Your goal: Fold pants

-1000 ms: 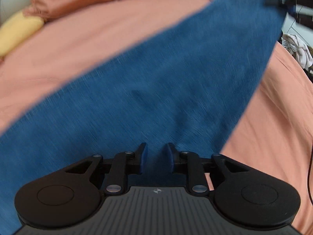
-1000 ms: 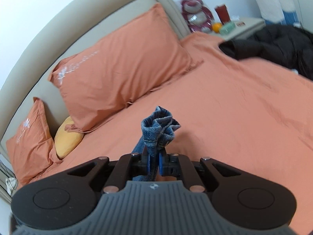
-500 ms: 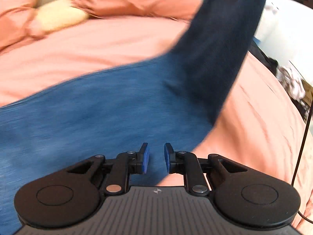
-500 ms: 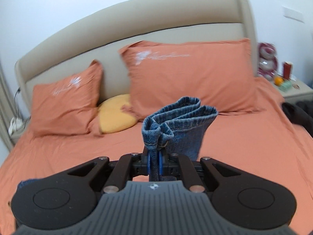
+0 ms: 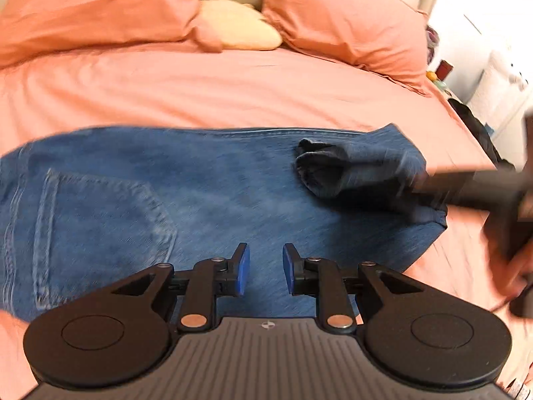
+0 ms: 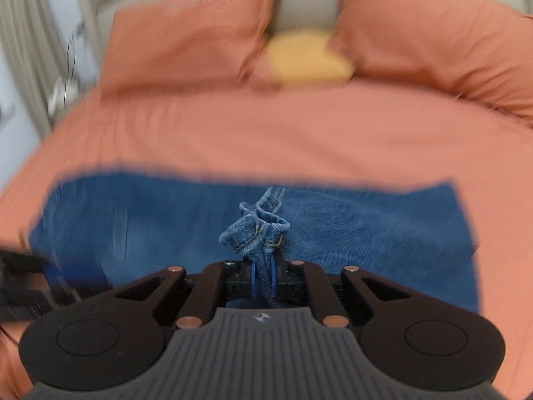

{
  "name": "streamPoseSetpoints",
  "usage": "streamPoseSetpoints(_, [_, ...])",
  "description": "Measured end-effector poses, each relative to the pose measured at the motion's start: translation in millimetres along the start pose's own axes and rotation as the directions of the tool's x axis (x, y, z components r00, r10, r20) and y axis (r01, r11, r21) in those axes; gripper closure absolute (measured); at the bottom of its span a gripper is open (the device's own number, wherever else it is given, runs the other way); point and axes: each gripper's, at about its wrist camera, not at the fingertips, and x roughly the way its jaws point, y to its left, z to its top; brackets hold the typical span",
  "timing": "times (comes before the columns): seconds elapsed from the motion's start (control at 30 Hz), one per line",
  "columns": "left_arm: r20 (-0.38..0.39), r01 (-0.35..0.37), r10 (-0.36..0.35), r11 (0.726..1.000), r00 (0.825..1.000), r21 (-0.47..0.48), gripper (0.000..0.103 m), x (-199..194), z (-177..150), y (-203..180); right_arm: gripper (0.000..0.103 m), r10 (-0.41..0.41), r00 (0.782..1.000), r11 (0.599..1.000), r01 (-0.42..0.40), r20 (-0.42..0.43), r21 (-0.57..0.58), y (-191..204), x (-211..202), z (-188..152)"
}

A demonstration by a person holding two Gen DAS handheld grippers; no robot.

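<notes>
Jeans (image 5: pixel 200 180) lie across the orange bed (image 5: pixel 233 90), waist and back pocket (image 5: pixel 100 230) toward the left of the left wrist view, the doubled part to the right. The right gripper (image 6: pixel 264 275) is pinched tight on the bunched hems (image 6: pixel 256 230), carrying them over the lower layer toward the waist. The left gripper (image 5: pixel 266 268) hangs over the middle of the jeans with its jaws opening and nothing between the blue pads (image 5: pixel 244 268).

Judging by this, the step in hand is laying the leg ends down to finish a lengthwise half-fold. To do it well:

- Carry the hems on until they sit level with the waistband, not short of it, so the two layers match in length.
- Keep the cloth low and lightly taut while it travels; a slack upper layer will drop in wrinkles.
- Line the side seam of the upper layer over the far seam (image 5: pixel 266 130) below before letting go.
- Release only once the hems rest on the denim.
- The left gripper could press down near the fold on the right to stop the lower layer dragging along.

Blur smears the right wrist view, so the fold edge is probably, not certainly, straight.
</notes>
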Motion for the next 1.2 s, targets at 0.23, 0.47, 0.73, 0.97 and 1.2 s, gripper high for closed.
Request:
streamPoseSetpoints(0.23, [-0.005,0.066,-0.067,0.996,0.998,-0.063,0.068,0.2,-8.4,23.5,0.092,-0.084,0.985,0.967,0.045,-0.148,-0.249,24.9,34.3,-44.4])
streamPoseSetpoints(0.47, [0.017,0.209,-0.209,0.96,0.978,-0.188,0.034,20.4,-0.4,21.0,0.06,-0.031,0.98,0.952,-0.032,-0.198,-0.305,15.3,-3.2,-42.6])
streamPoseSetpoints(0.73, [0.015,0.27,-0.284,0.893,0.959,-0.36,0.025,76.2,22.0,9.7,0.055,-0.175,0.976,0.968,0.147,-0.131,-0.202,-66.6,-43.4,-51.2])
streamPoseSetpoints(0.97, [-0.003,0.201,-0.218,0.906,0.976,-0.374,0.038,121.5,40.7,-4.2,0.056,-0.264,0.956,0.962,0.252,-0.131,-0.101,-153.4,-59.7,-81.3])
streamPoseSetpoints(1.2, [0.099,0.138,-0.122,0.976,0.988,-0.167,0.097,85.7,64.5,-43.6,0.062,-0.277,0.959,0.932,0.254,-0.056,-0.257,-155.4,-48.1,-101.0])
